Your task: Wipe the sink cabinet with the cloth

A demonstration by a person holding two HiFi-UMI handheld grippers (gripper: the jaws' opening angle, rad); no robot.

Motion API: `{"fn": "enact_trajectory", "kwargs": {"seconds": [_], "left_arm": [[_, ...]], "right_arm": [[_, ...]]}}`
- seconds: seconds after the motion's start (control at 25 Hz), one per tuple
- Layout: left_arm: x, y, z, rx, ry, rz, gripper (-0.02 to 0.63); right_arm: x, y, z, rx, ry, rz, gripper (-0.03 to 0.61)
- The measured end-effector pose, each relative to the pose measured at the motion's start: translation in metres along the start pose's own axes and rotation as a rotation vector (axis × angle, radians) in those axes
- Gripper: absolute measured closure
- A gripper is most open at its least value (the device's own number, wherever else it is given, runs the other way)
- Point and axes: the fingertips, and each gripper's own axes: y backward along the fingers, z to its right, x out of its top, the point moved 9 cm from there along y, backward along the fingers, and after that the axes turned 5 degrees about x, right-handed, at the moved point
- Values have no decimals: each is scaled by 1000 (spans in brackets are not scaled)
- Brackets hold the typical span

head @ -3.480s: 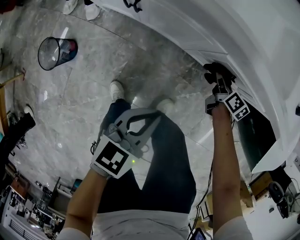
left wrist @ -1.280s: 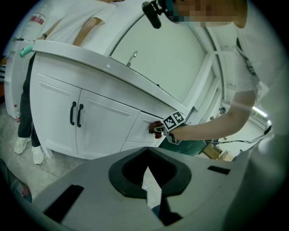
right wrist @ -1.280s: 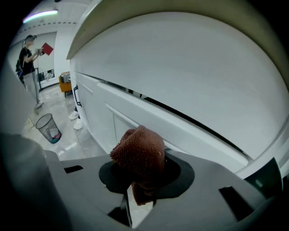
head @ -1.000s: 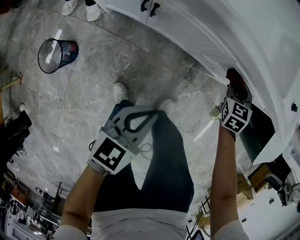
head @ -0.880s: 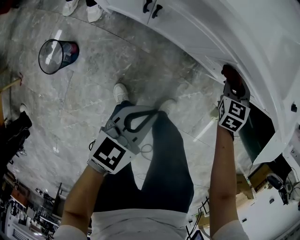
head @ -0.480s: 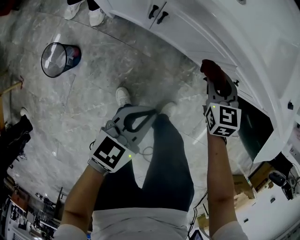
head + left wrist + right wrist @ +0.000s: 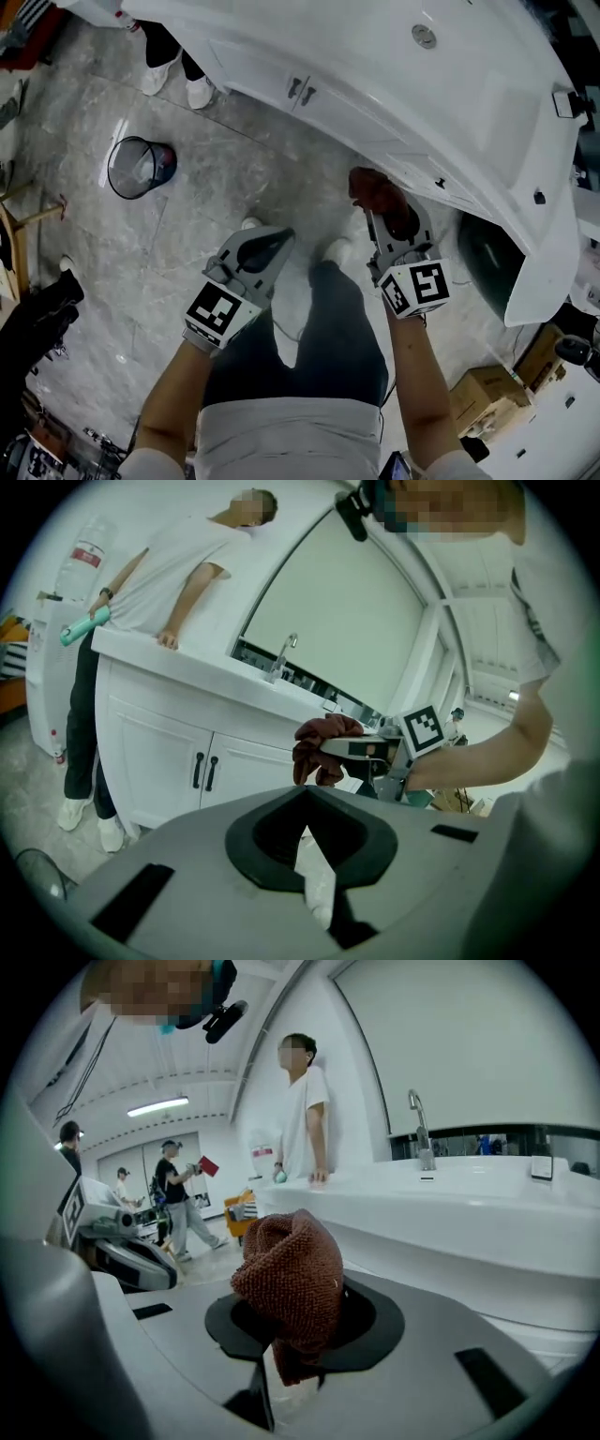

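Both forearms reach forward and down. The right gripper (image 7: 380, 204) is clamped on a bunched reddish-brown cloth (image 7: 372, 187), held just off the white sink cabinet (image 7: 253, 67); the left gripper (image 7: 269, 242) hangs over the legs, jaw tips together and empty. A second earlier the cloth lay against the cabinet edge; the right gripper has since drawn back, while the left has kept its place.

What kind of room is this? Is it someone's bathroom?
Probably not a home bathroom, more likely a big work hall. A sink cabinet with a tap stands here, but people walk about under strip lights, and cardboard boxes lie nearby.
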Motion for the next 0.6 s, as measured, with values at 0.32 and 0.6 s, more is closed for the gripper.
{"fn": "enact_trajectory", "kwargs": {"seconds": [0.32,0.6], "left_arm": [[70,16,32,-14,-71,42,604],[138,24,70,-76,-162,71,603]], "right_arm": [[60,50,-34,7,-55,83,474],[117,100,-48,-40,-81,184,474]]}}
